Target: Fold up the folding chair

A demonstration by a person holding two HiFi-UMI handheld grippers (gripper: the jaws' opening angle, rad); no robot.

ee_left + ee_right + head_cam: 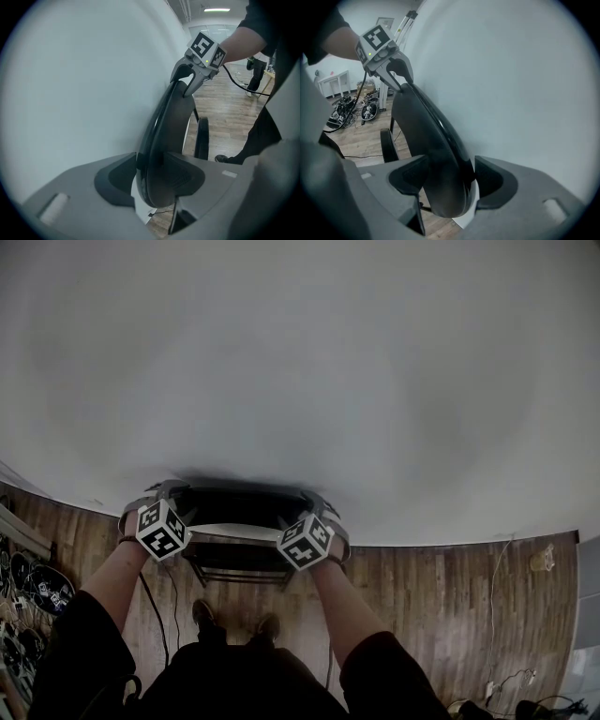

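Observation:
The black folding chair (239,495) stands against a white wall (300,352), right in front of me. Its curved backrest (168,131) runs between both grippers. My left gripper (159,180) clamps the backrest's left end, with a pad pressed on each face. My right gripper (450,180) straddles the right end of the backrest (424,126), its jaws standing a little wider than the rim. In the head view the left gripper (164,491) and right gripper (319,501) sit on the two top corners. The black seat edge (202,138) hangs below.
Wooden floor runs under the chair. My shoes (204,615) stand just behind it. Wheels and gear (42,587) clutter the floor at the left, and a cable (497,587) lies at the right. The wall blocks everything beyond the chair.

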